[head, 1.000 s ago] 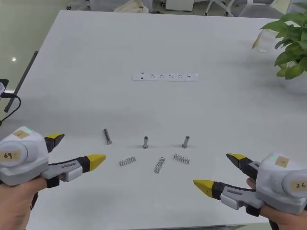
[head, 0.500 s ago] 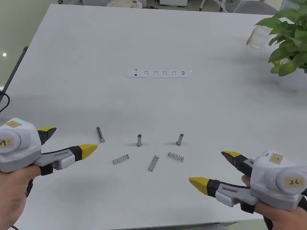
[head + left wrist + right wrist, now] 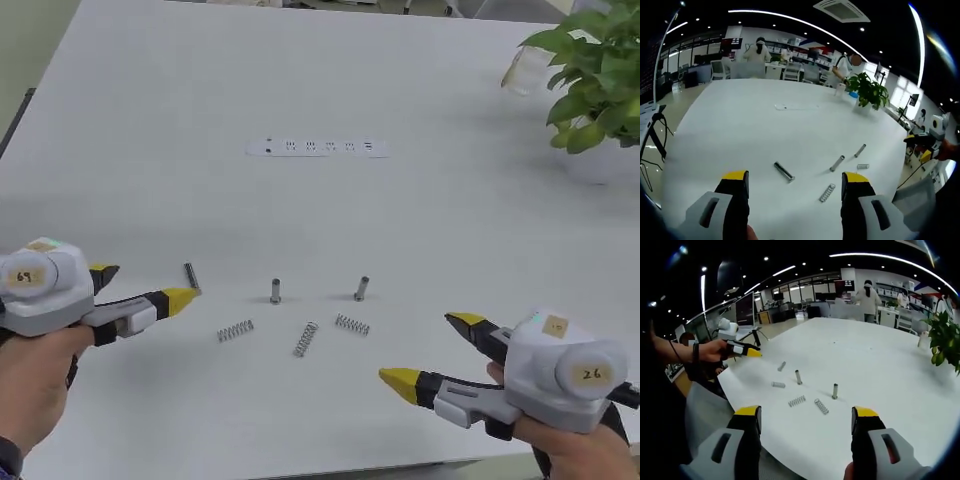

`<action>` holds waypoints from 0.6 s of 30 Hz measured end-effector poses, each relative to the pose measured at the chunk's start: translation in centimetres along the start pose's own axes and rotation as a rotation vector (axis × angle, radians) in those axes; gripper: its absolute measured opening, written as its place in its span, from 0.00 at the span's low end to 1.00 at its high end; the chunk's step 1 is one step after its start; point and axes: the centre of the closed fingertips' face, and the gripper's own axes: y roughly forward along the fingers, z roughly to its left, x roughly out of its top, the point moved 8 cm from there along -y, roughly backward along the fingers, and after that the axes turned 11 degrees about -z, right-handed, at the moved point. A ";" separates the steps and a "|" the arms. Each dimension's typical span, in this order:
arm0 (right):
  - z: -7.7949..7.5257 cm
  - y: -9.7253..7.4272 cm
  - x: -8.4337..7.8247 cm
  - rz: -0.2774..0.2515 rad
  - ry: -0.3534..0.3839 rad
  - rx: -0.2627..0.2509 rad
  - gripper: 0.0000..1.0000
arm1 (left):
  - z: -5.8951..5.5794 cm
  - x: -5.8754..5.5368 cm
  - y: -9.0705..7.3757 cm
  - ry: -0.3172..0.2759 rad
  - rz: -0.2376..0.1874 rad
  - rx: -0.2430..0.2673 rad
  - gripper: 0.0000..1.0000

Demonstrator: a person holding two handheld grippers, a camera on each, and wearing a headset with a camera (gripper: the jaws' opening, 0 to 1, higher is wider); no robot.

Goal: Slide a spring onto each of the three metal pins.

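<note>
Three metal pins stand in a row on the white table (image 3: 450,200): the left pin (image 3: 190,276) seems to lie on its side, while the middle pin (image 3: 275,291) and right pin (image 3: 361,289) are upright. Three springs lie loose just in front of them: left spring (image 3: 235,331), middle spring (image 3: 305,339), right spring (image 3: 352,324). My left gripper (image 3: 143,284) is open, one yellow tip close beside the left pin (image 3: 784,171). My right gripper (image 3: 430,350) is open and holds nothing, near the front edge to the right of the springs (image 3: 797,401).
A white power strip (image 3: 317,148) lies further back at the table's middle. A potted plant (image 3: 590,80) and a clear cup (image 3: 522,70) stand at the far right. The table's front edge runs just below both grippers. People and desks fill the room behind.
The head camera has shifted, sliding the picture left. My left gripper has moved forward, its tip now close to the left pin. The right gripper, pins and springs have stayed put.
</note>
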 end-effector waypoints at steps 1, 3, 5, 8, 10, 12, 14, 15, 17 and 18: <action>-0.1 0.0 0.0 0.000 0.001 -0.001 0.72 | 0.1 -0.1 0.2 -0.013 -0.001 0.006 0.72; -0.2 0.1 -0.1 0.005 -0.001 0.000 0.72 | 0.4 -0.5 0.8 -0.027 0.003 0.010 0.71; -0.3 0.2 -0.2 0.007 -0.001 0.001 0.72 | 0.5 -0.9 1.2 -0.028 0.014 0.019 0.69; -0.4 0.2 -0.2 0.009 -0.001 0.002 0.71 | 0.7 -1.3 2.0 -0.037 0.026 0.026 0.69; -0.4 0.3 -0.2 0.011 -0.001 0.003 0.71 | 0.8 -1.5 2.4 -0.046 0.029 0.034 0.67; -0.5 0.3 -0.2 0.014 -0.002 0.004 0.71 | 1.0 -1.6 2.8 -0.059 0.032 0.045 0.64; -0.5 0.3 -0.2 0.015 -0.001 0.005 0.71 | 1.1 -1.7 3.2 -0.074 0.031 0.055 0.58; -0.6 0.4 -0.2 0.017 -0.001 0.005 0.71 | 1.3 -1.8 3.4 -0.079 0.036 0.063 0.57; -0.6 0.4 -0.3 0.020 0.000 0.006 0.71 | 1.3 -2.0 4.0 -0.088 0.043 0.068 0.56; -0.6 0.4 -0.3 0.021 0.000 0.006 0.71 | 1.4 -2.1 4.1 -0.091 0.045 0.071 0.55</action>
